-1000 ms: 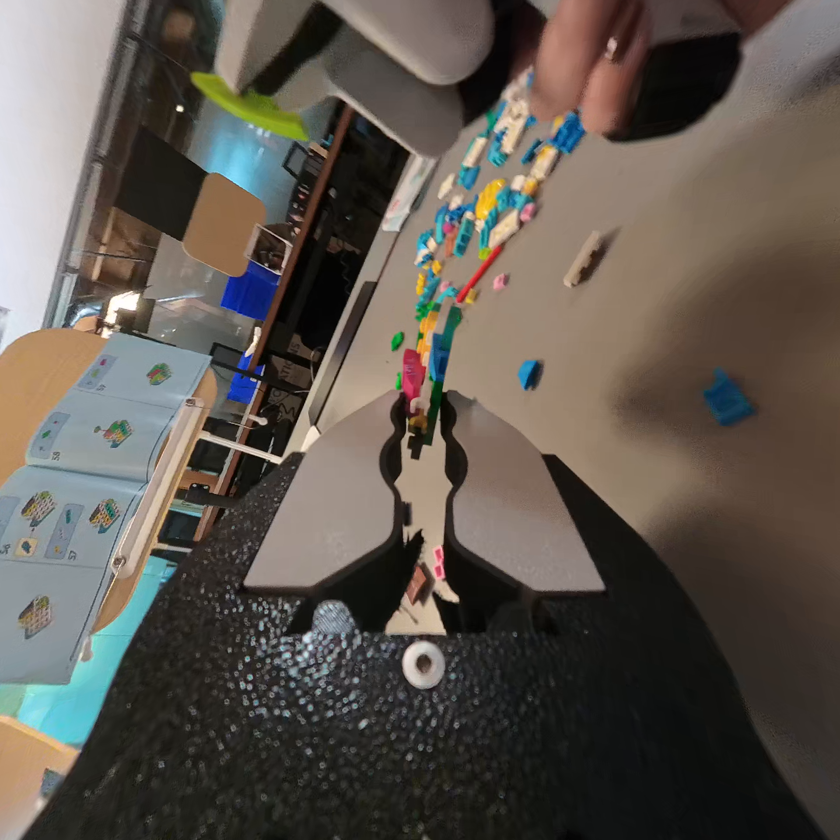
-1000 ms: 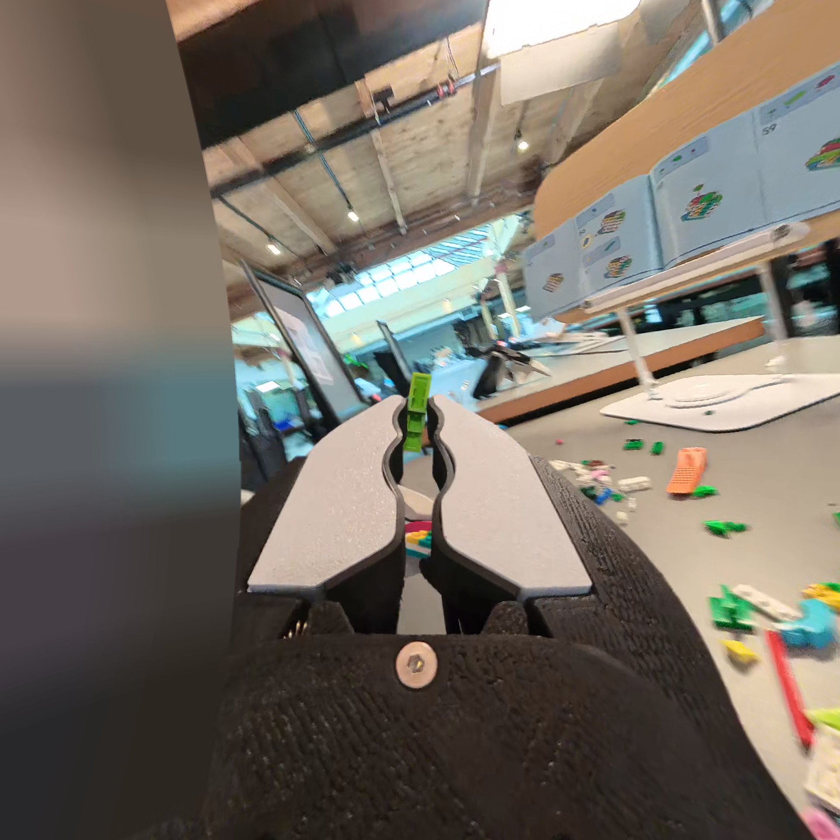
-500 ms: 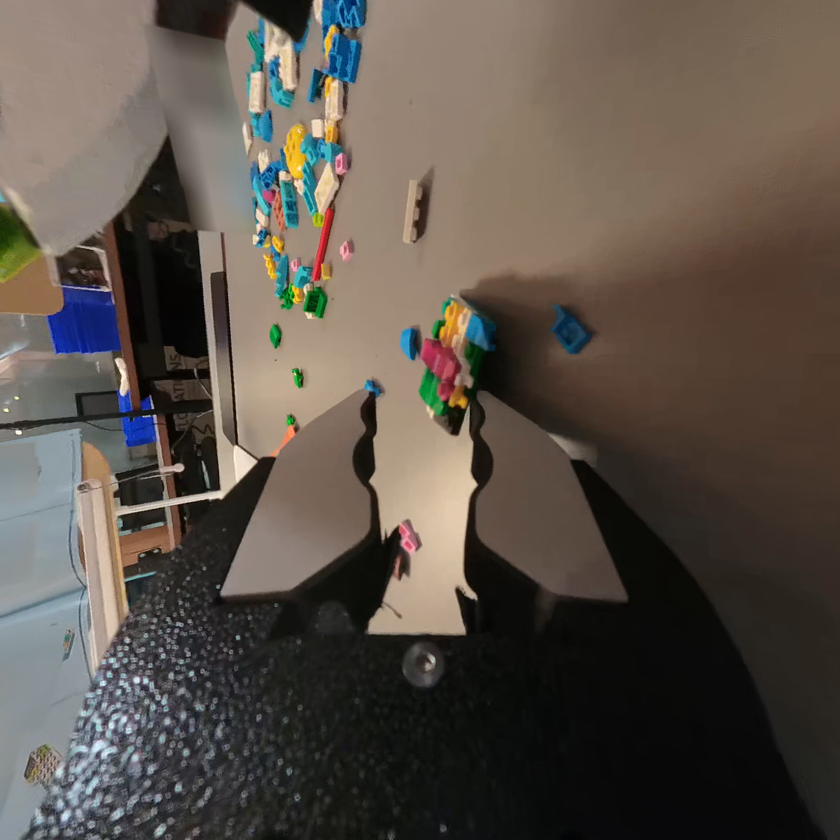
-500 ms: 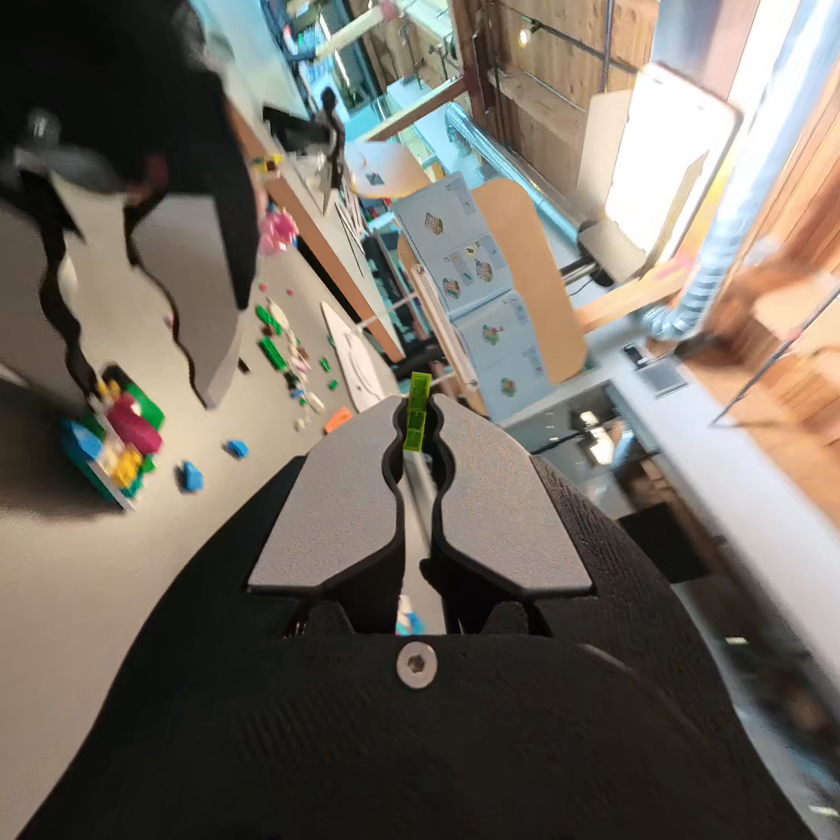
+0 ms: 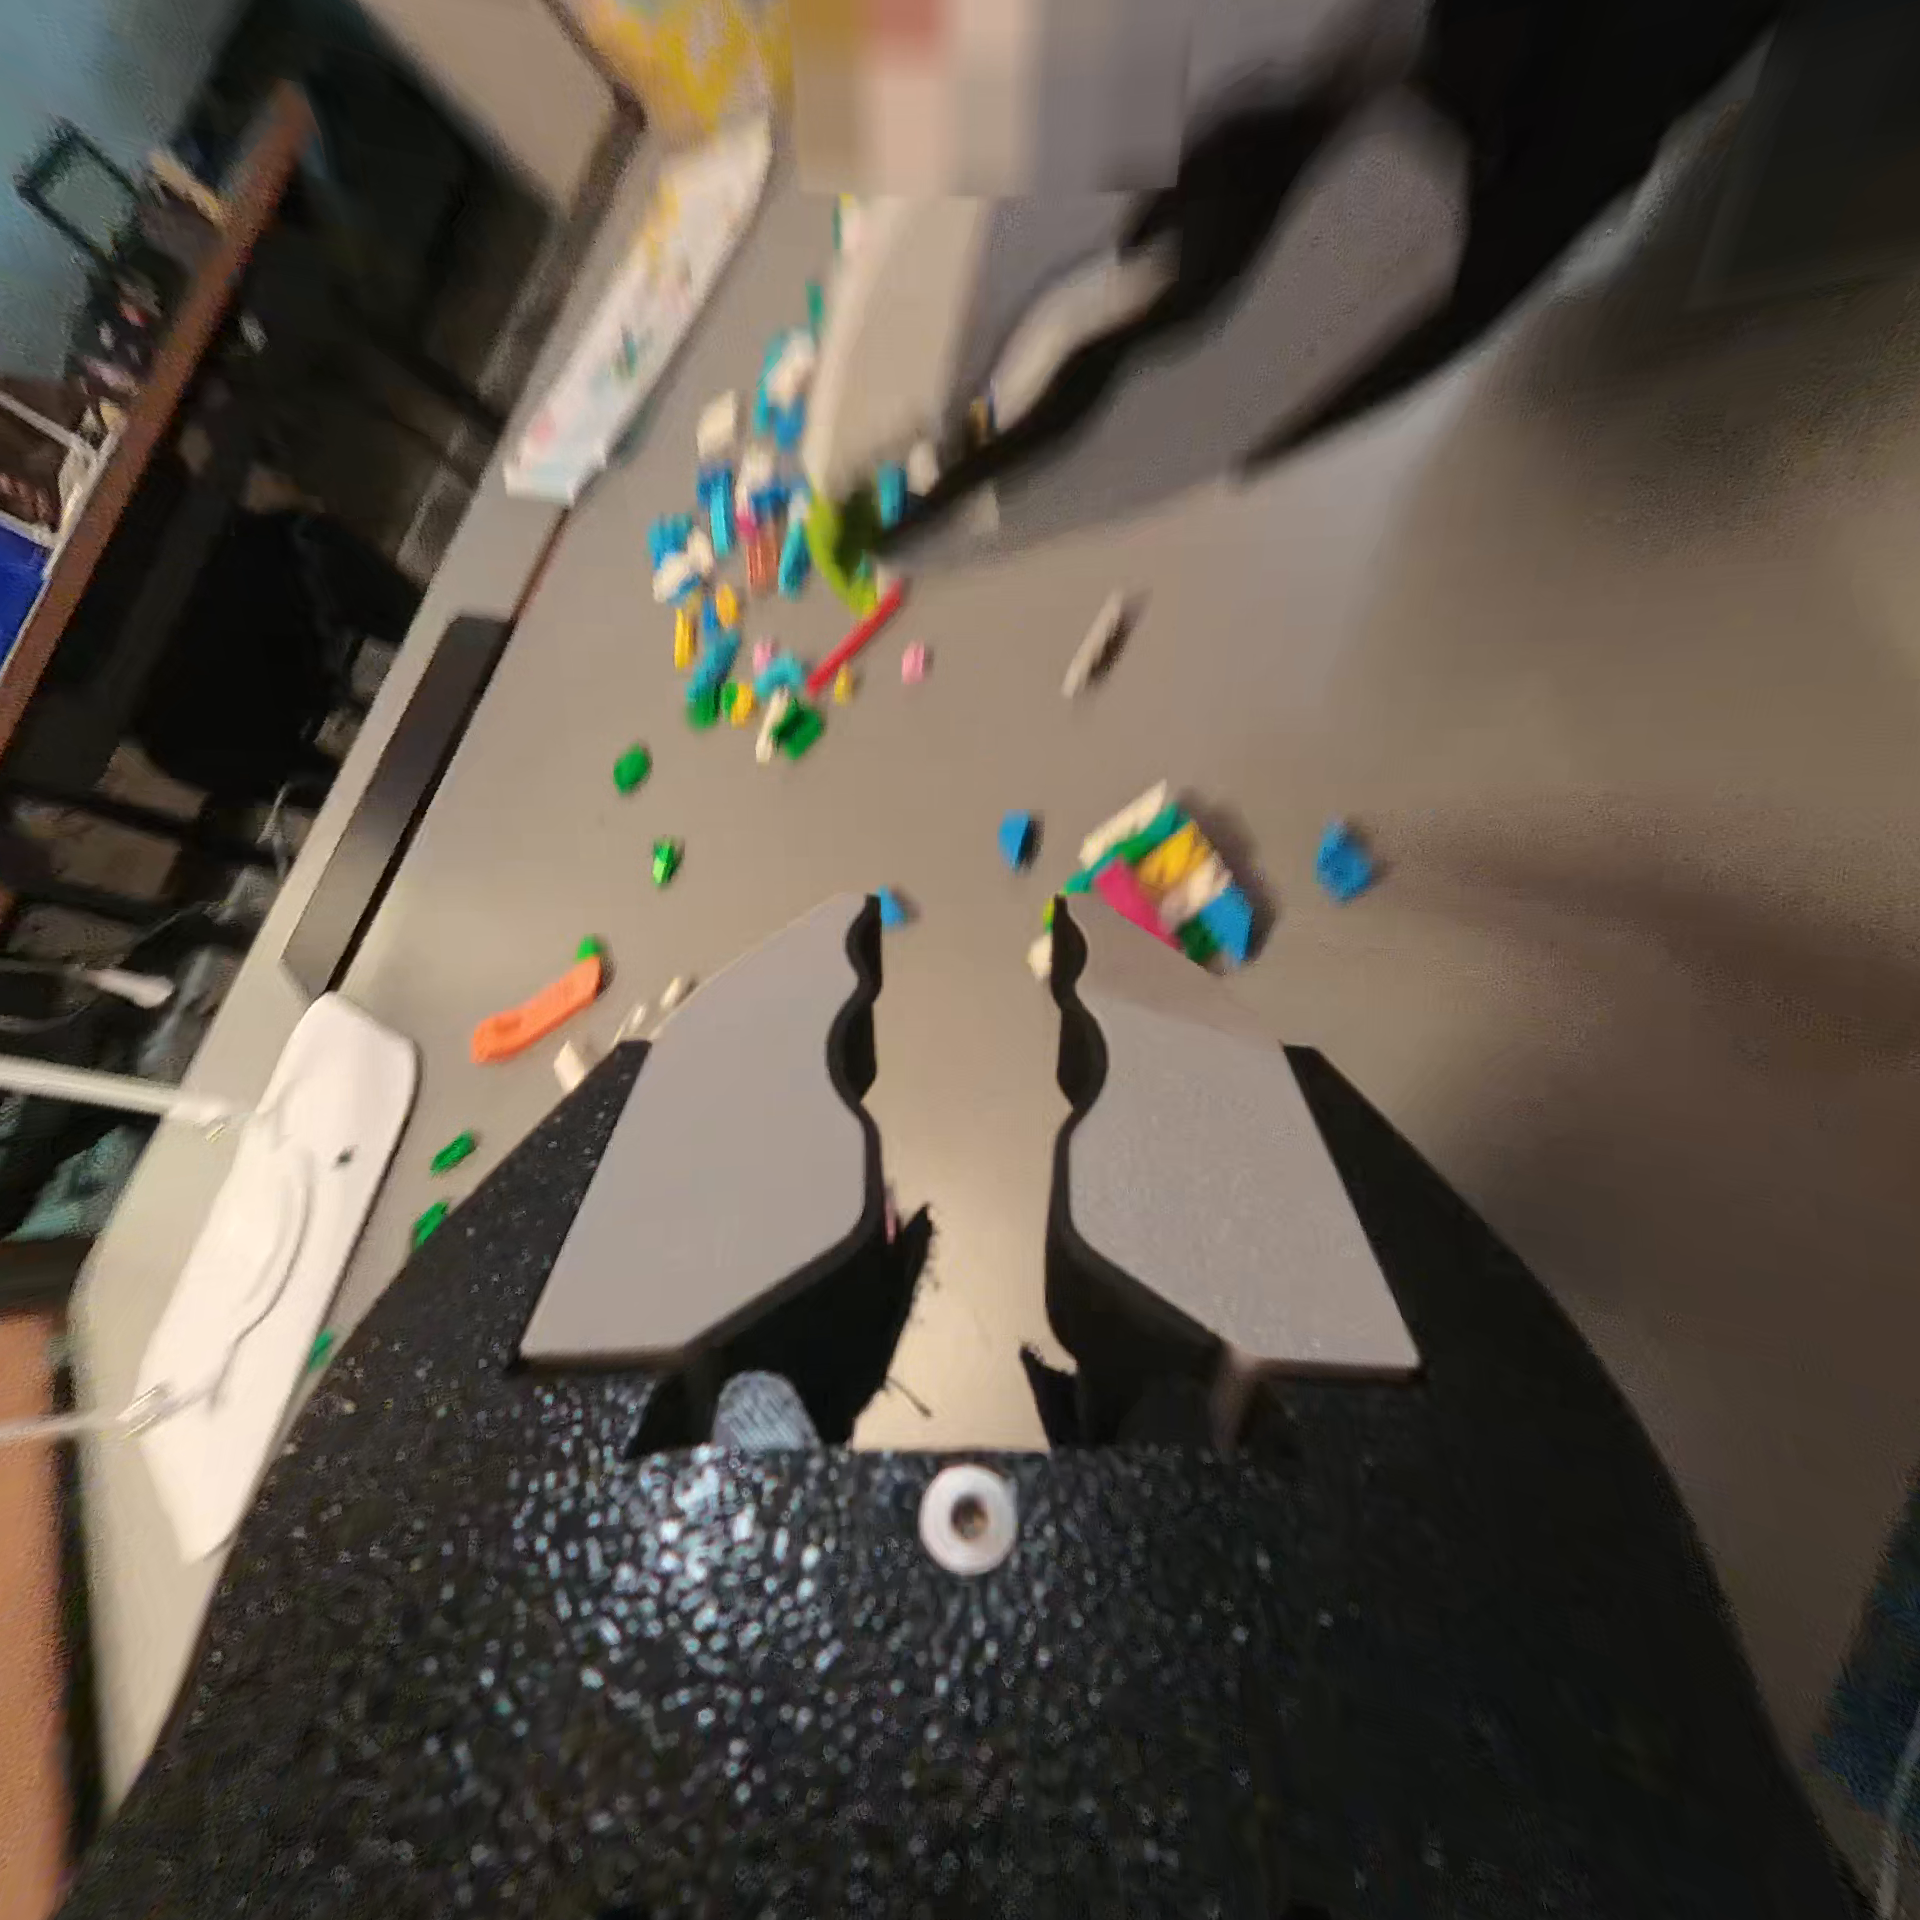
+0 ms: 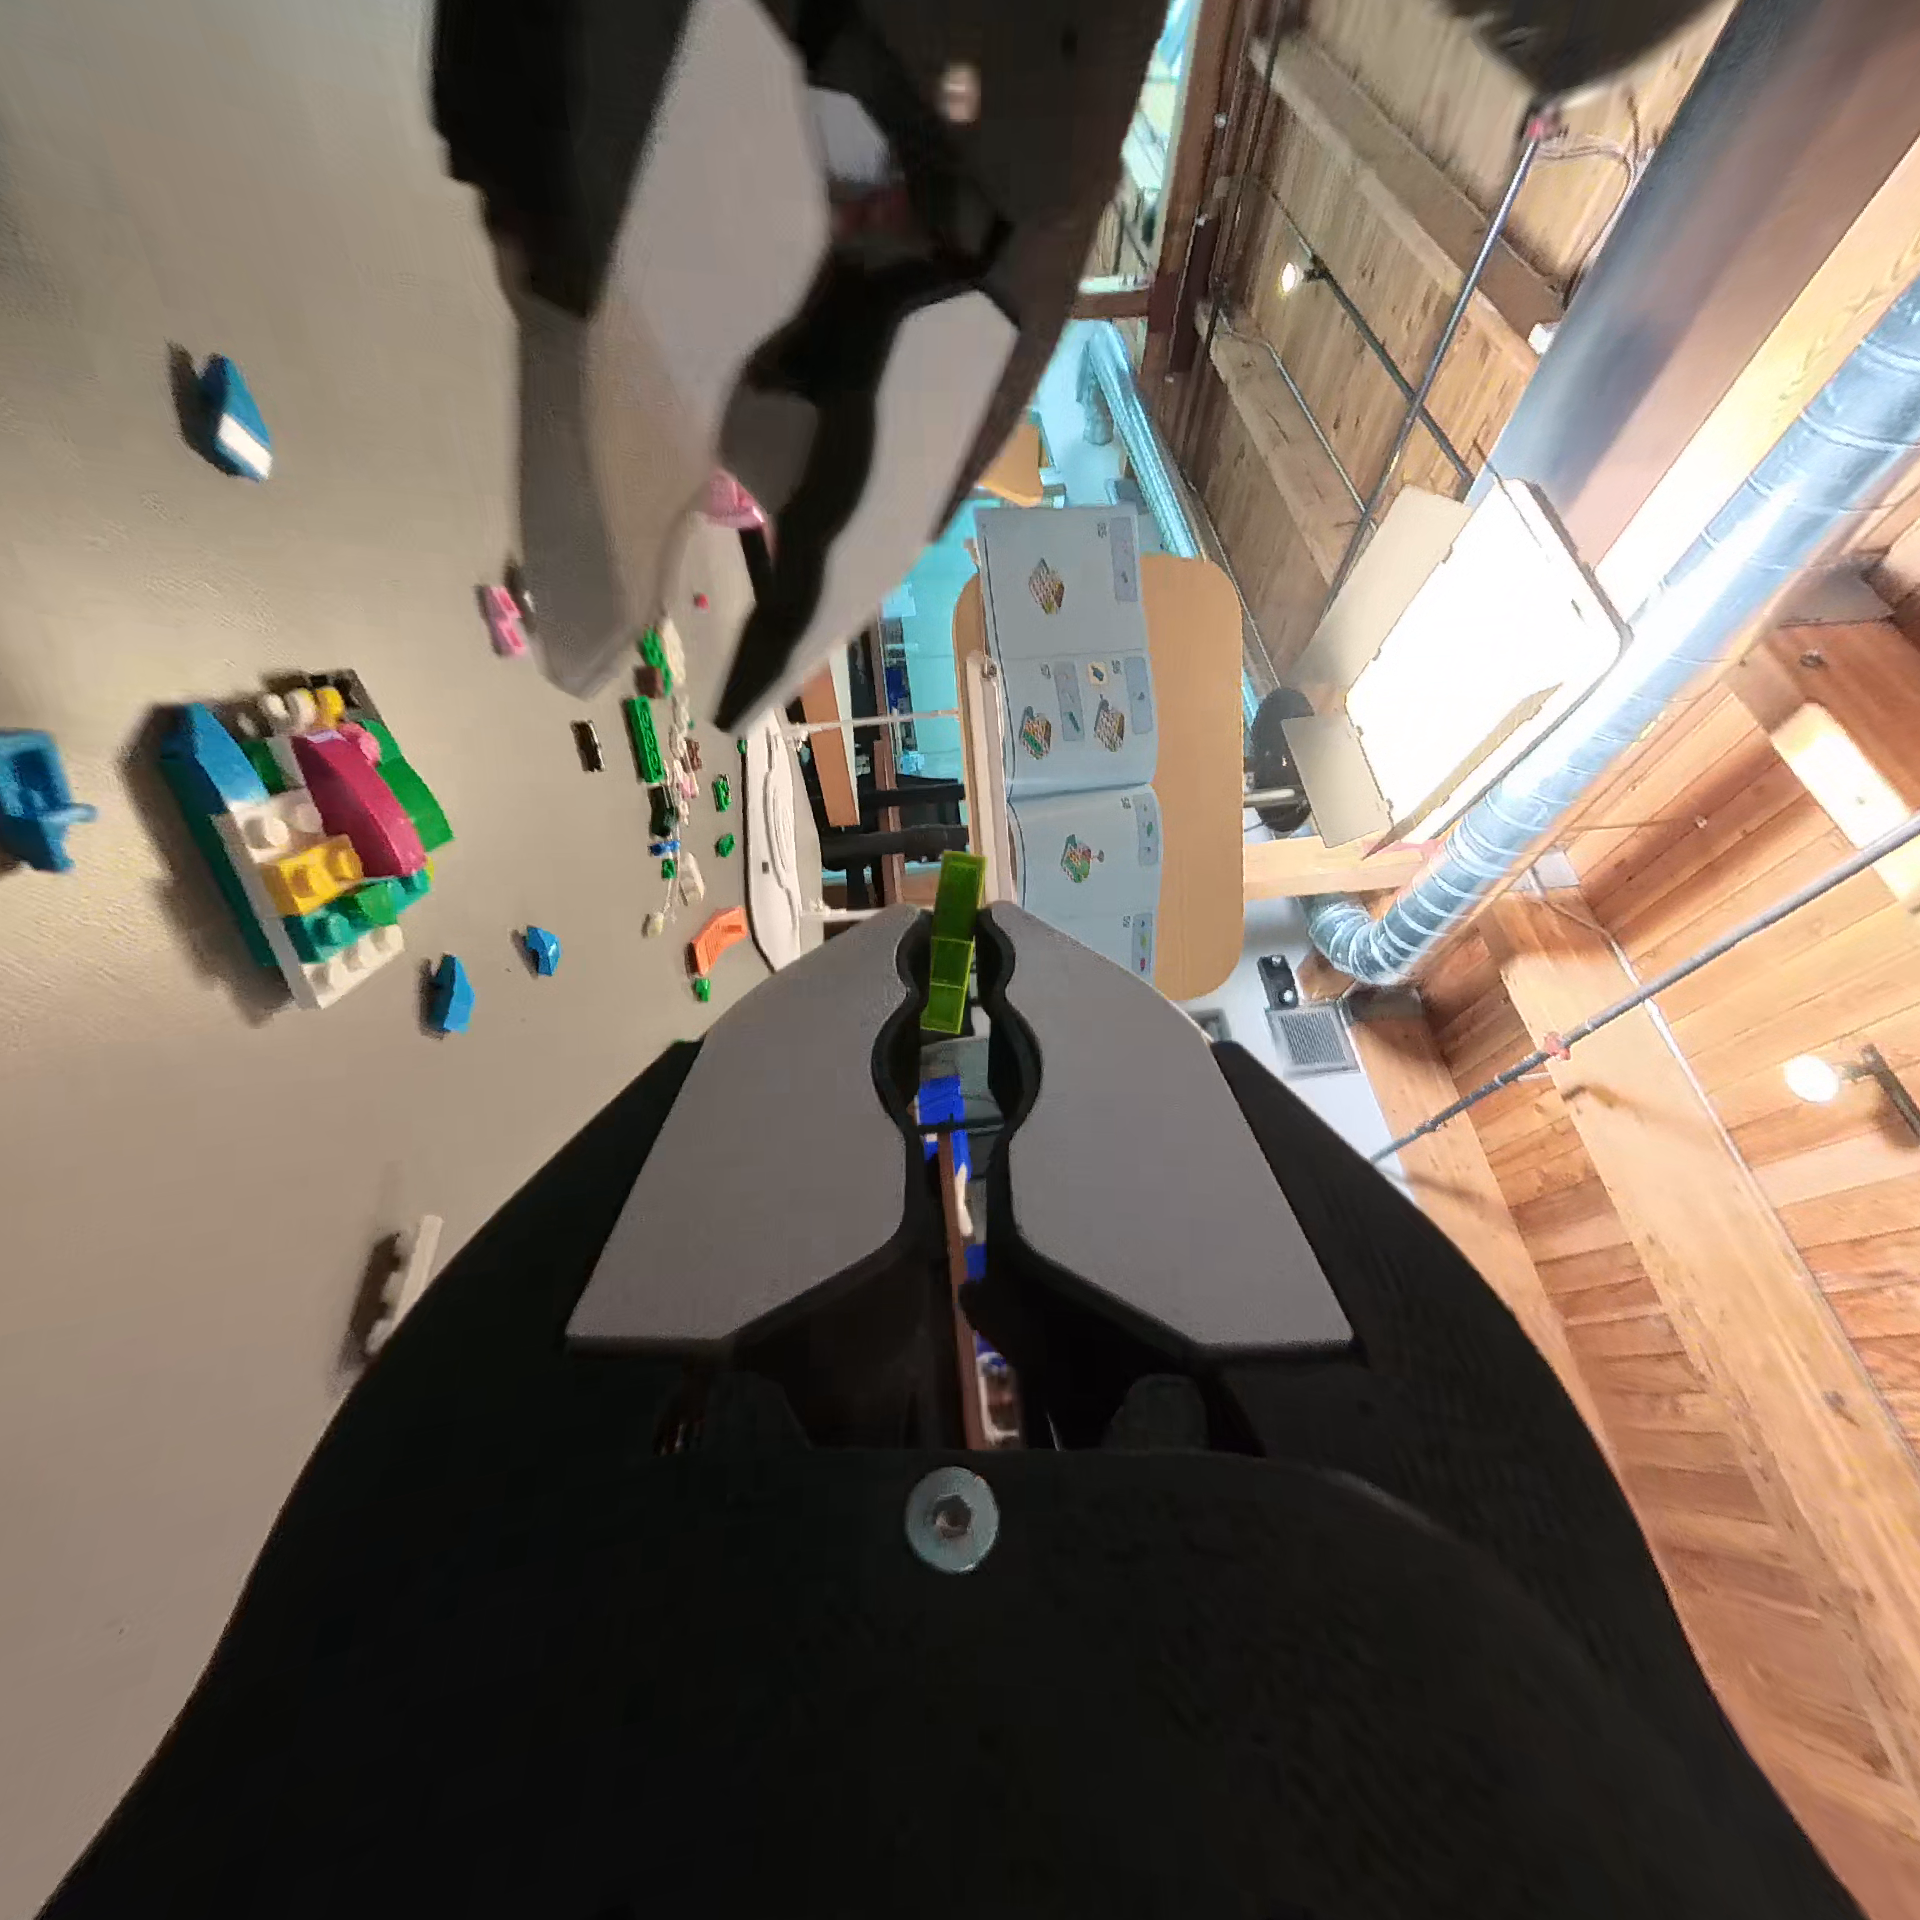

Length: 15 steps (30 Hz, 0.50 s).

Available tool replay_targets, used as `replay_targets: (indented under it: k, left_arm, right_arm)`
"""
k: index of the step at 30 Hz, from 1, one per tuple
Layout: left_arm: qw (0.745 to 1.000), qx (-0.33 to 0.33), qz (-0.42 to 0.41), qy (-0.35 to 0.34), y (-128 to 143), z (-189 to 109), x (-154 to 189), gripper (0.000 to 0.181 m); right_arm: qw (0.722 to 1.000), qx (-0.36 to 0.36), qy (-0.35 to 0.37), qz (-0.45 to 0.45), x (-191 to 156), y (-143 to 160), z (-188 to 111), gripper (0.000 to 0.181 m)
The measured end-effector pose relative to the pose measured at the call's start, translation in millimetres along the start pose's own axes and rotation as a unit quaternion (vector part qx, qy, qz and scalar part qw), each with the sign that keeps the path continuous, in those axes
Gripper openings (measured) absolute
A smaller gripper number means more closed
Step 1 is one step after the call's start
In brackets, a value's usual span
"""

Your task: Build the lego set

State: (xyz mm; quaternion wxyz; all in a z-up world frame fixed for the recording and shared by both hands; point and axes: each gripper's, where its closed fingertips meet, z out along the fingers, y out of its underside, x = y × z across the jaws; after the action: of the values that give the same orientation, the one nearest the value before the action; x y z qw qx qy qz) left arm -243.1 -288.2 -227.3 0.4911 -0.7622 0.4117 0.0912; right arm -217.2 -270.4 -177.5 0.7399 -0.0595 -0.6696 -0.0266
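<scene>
**Two cameras, two halves of the story**

Only the right wrist view shows the right gripper [image 6: 954, 956] pinching a lime green brick [image 6: 952, 954]. The left gripper [image 5: 966, 920] hangs spread and empty, with the half-built model [image 5: 1169, 878] on the grey table [image 5: 1507, 675] just past its right fingertip.

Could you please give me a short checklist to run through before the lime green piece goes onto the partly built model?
1. Right gripper shut on the lime green piece: ok, clamped between the fingertips.
2. Left gripper free to steady the model: ok, open and empty.
3. Partly built model resting on the grey table, not held: ok.
4. Model in line with the left gripper's gap: not ok, it sits just beyond the right fingertip.
5. Instruction booklet open on its stand: ok.
6. Piece's studs facing the right way: cannot tell.
</scene>
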Motion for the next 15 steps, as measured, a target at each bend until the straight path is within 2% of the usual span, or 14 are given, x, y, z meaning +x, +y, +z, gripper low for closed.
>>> replay_targets:
  k: [1,3,5,7,11,15]
  left_arm:
    - [0.999,0.04,-0.022,0.004,-13.7,-3.9,1.1,0.03]
    - [0.995,0.083,-0.059,-0.003,-29.3,-9.0,-1.3,0.028]
    - [0.991,0.102,-0.088,0.009,-35.9,-10.0,0.9,0.03]
    - [0.988,0.115,-0.106,0.014,-39.5,-10.0,1.9,0.023]
    - [0.988,0.11,-0.11,0.014,-38.3,-7.6,2.3,0.005]
    - [0.992,0.11,-0.065,-0.014,-38.0,-10.6,-1.7,0.004]
  right_arm:
    - [1.0,0.005,0.001,-0.014,-1.1,-4.0,0.0,0.006]
    - [0.999,0.012,0.0,-0.042,-3.9,-10.8,0.3,0.006]
    - [0.998,0.019,-0.006,-0.061,-8.0,-15.8,0.3,0.006]
    - [0.997,0.028,-0.008,-0.075,-10.6,-20.3,-0.3,0.006]
    - [0.995,0.038,-0.014,-0.091,-14.0,-26.5,-0.6,0.006]
    - [0.997,0.044,-0.021,-0.059,-13.6,-26.2,-0.5,0.007]
